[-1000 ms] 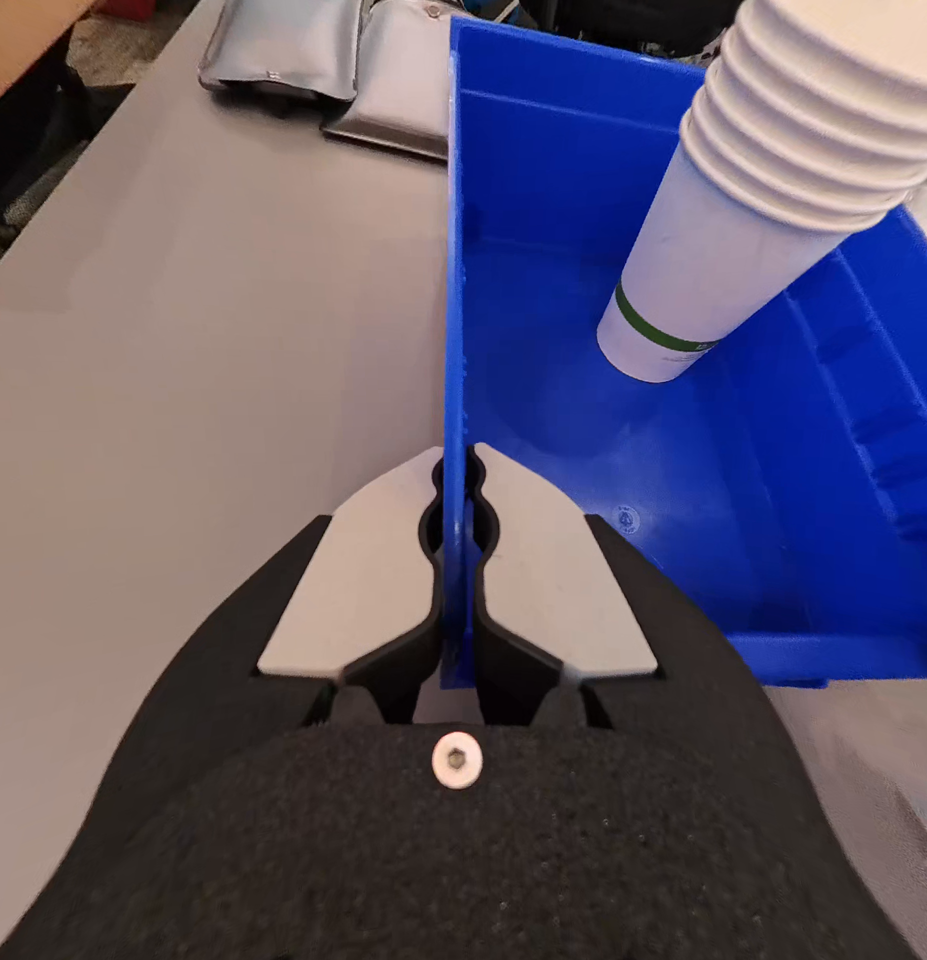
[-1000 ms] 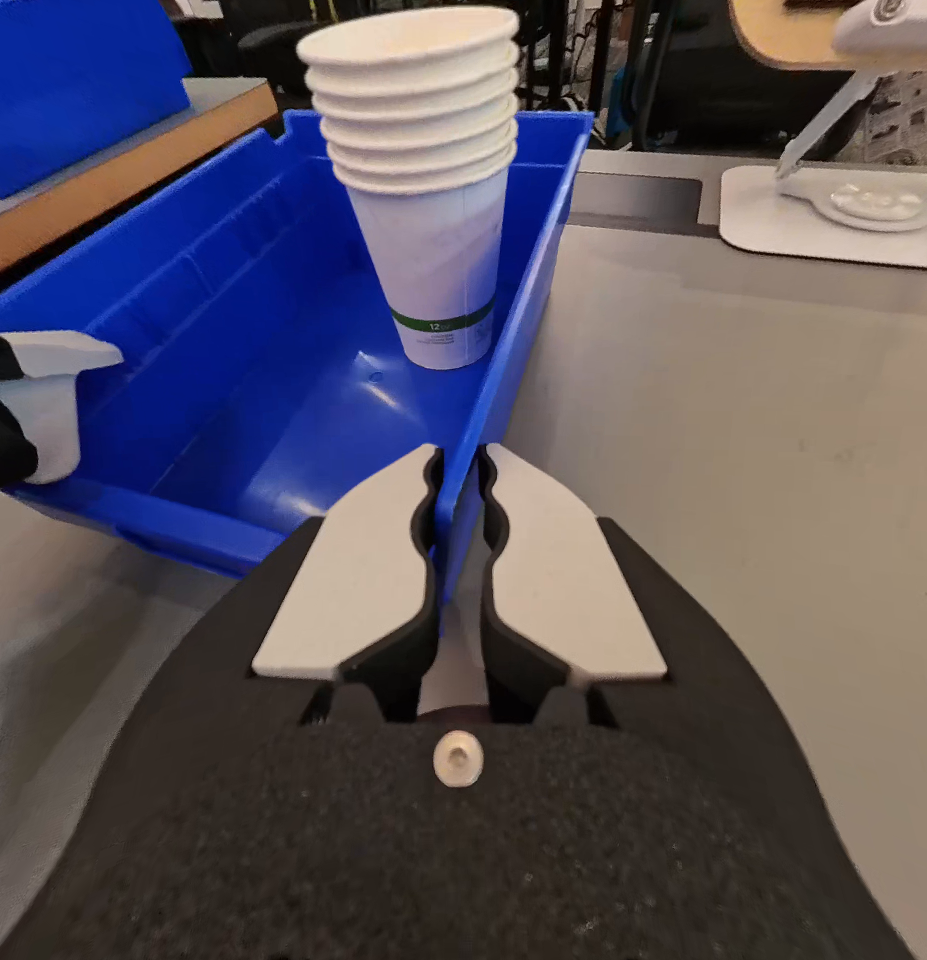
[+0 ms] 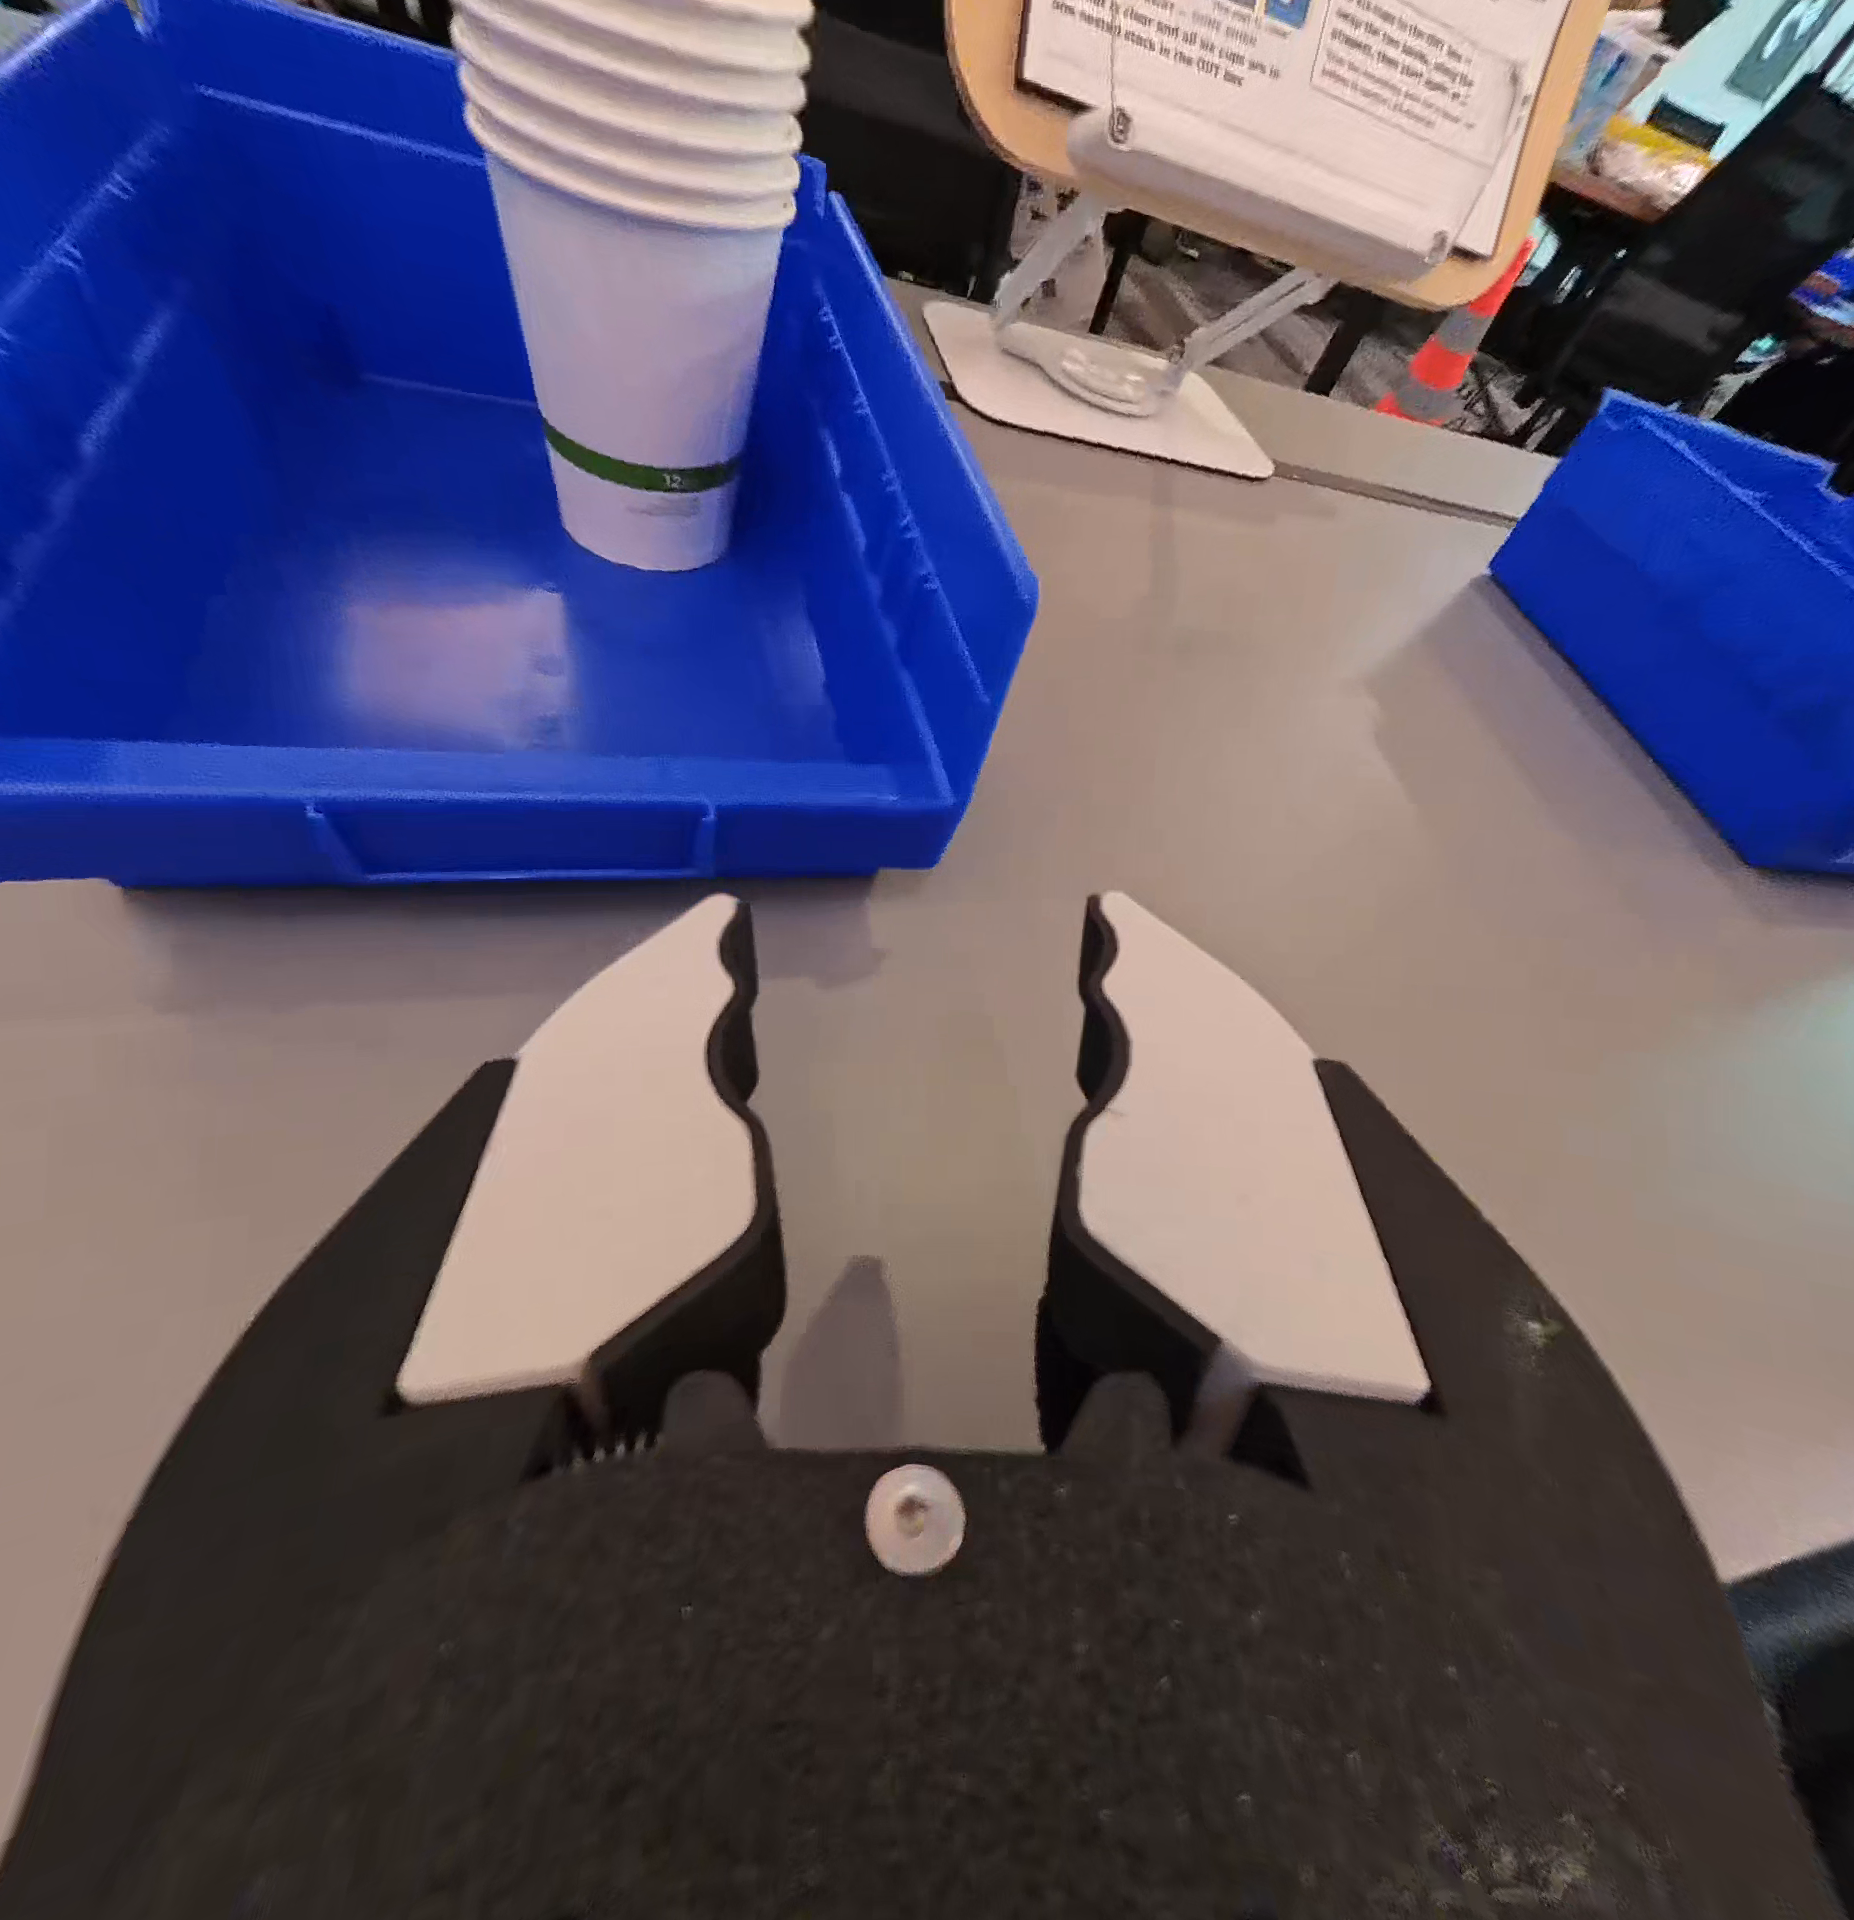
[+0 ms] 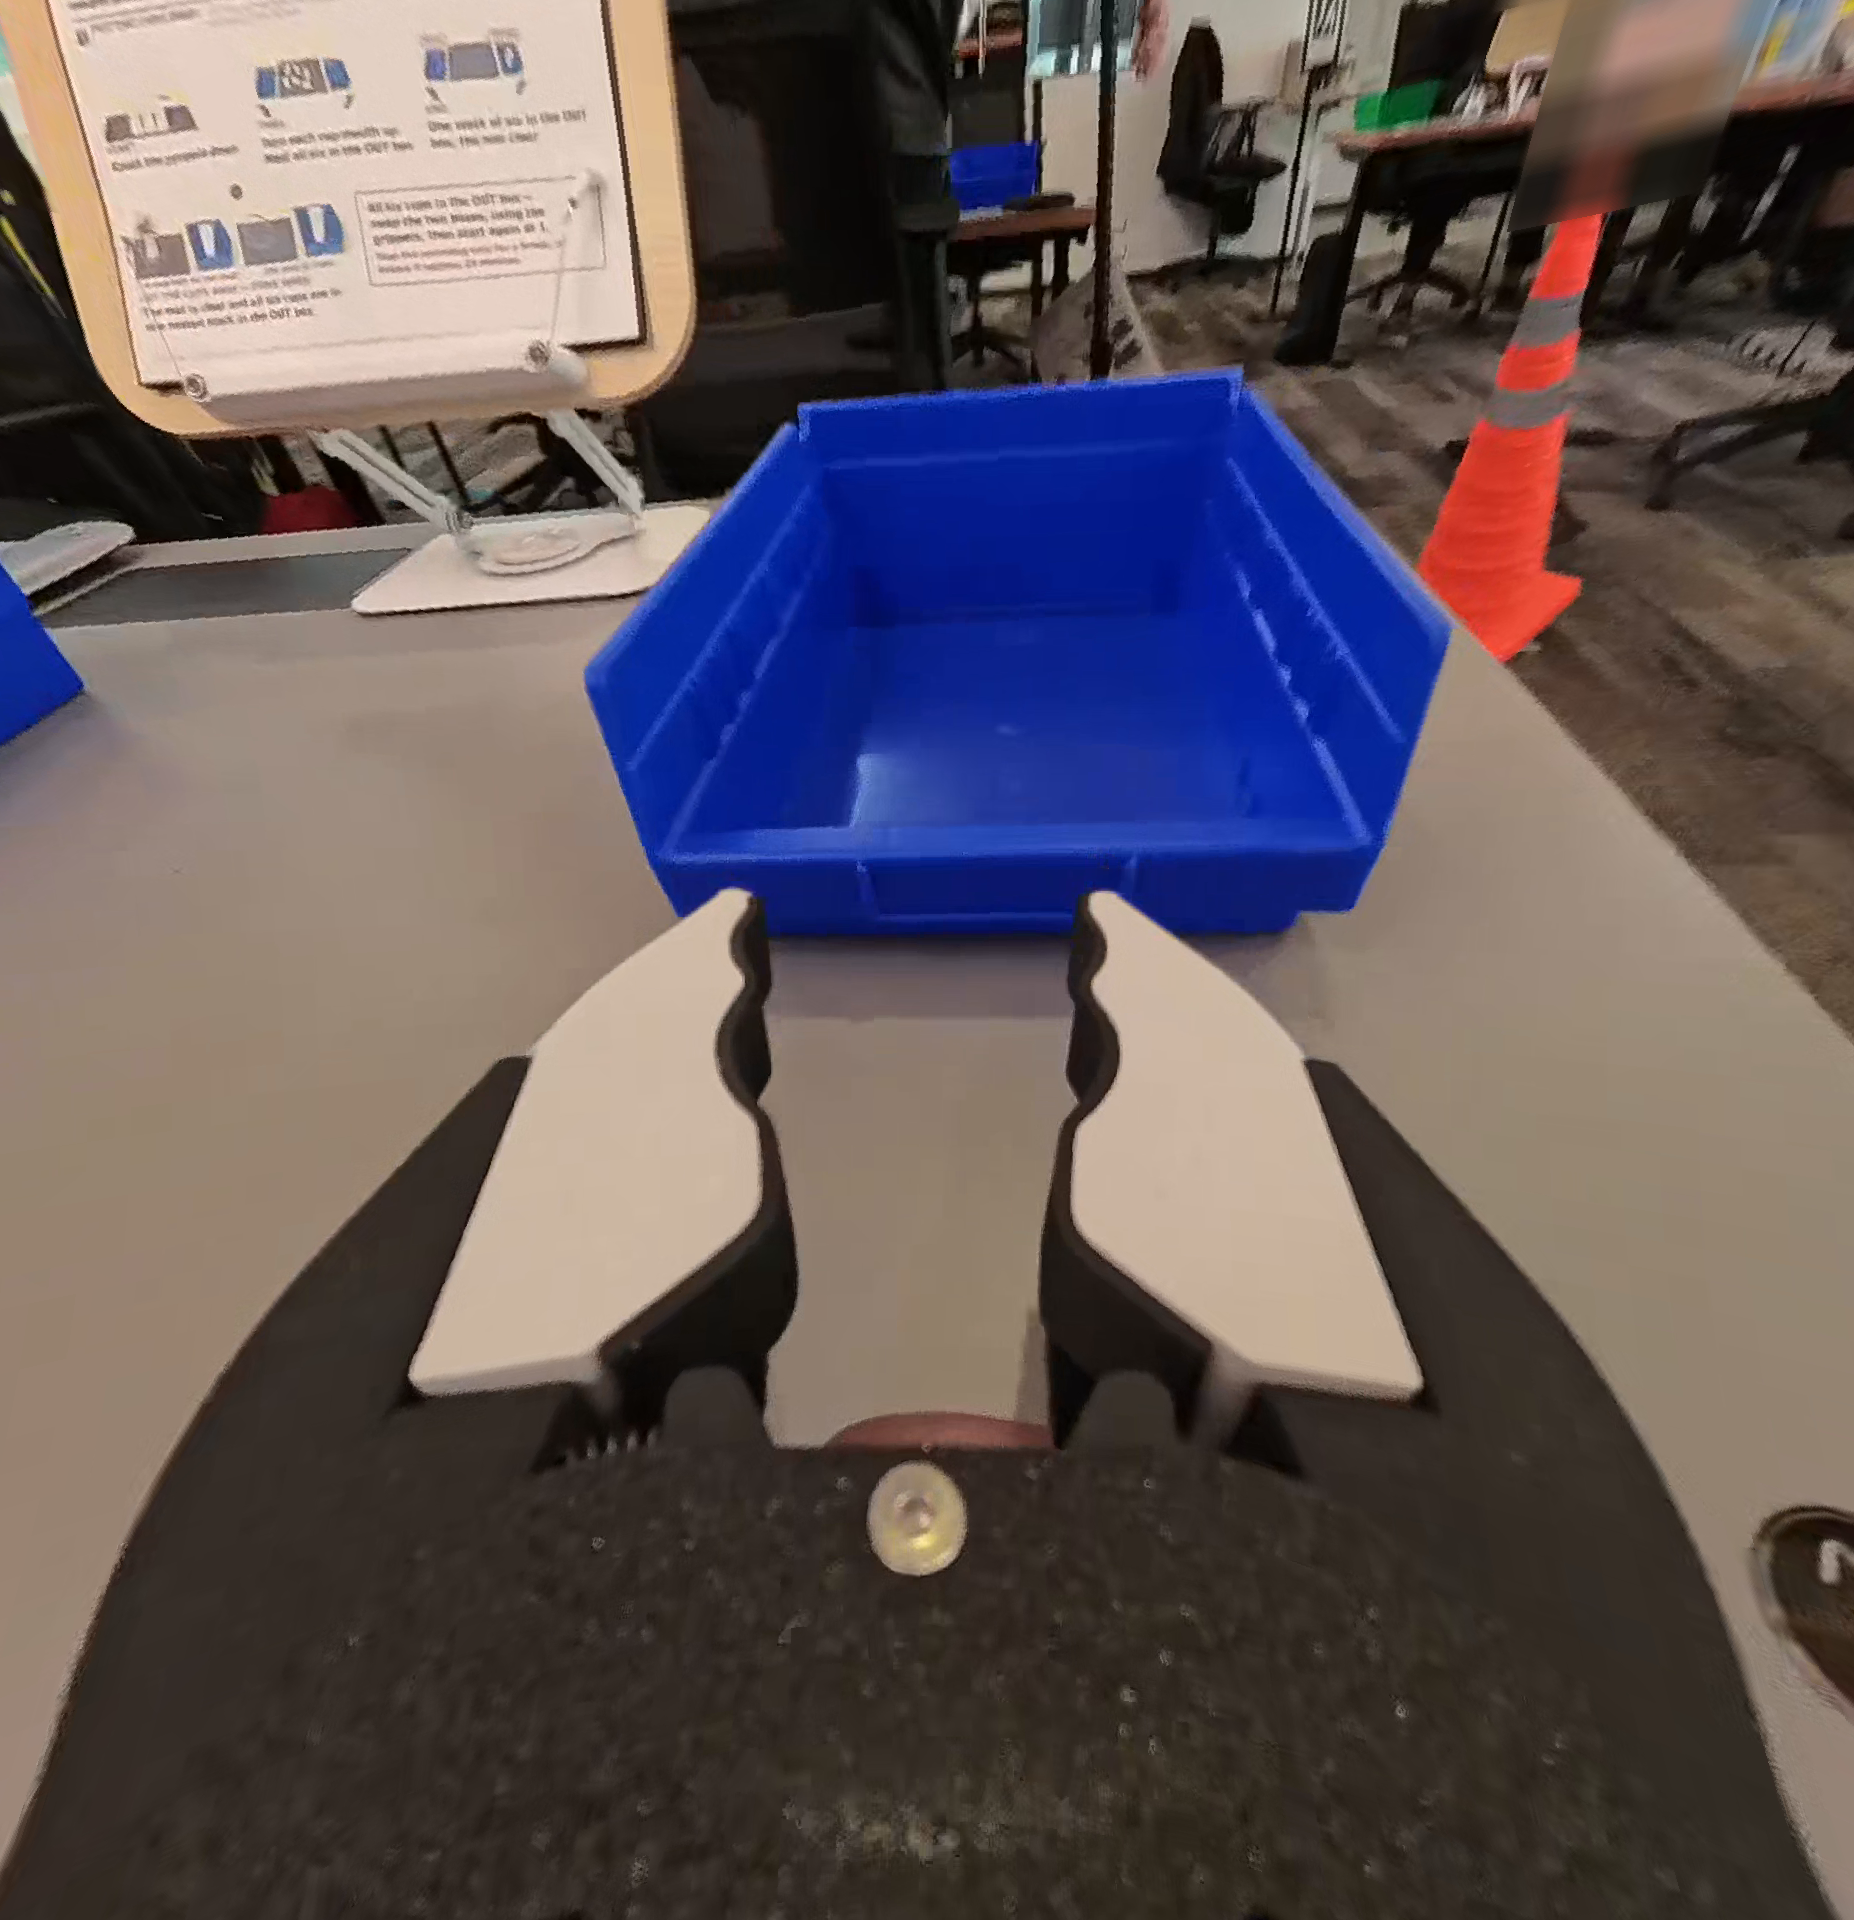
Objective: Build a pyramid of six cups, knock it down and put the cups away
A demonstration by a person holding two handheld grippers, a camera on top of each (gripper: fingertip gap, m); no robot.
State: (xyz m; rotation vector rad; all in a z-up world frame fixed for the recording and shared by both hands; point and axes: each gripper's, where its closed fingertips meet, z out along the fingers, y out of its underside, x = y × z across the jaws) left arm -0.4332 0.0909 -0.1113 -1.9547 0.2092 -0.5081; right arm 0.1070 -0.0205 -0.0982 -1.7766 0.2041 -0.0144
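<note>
A nested stack of several white paper cups [image 3: 642, 312] with a green band stands upright inside a blue bin [image 3: 435, 821] at the upper left of the left wrist view. My left gripper [image 3: 918, 914] is open and empty, over the grey table just in front of that bin's right front corner. A second blue bin [image 4: 1006, 894], with nothing in it, sits straight ahead in the right wrist view; its corner shows in the left wrist view [image 3: 1681, 644]. My right gripper [image 4: 918, 914] is open and empty, just short of that bin's front wall.
A wooden board with an instruction sheet on a white stand [image 4: 362, 208] is at the table's far edge, also in the left wrist view [image 3: 1266, 125]. An orange traffic cone [image 4: 1515, 447] stands on the floor beyond the right edge. The left bin's corner [image 4: 9, 665] shows.
Both grippers were shut on the side walls of the bin with the cups. Now both are open, pulled back and off it; the right one faces the other bin.
</note>
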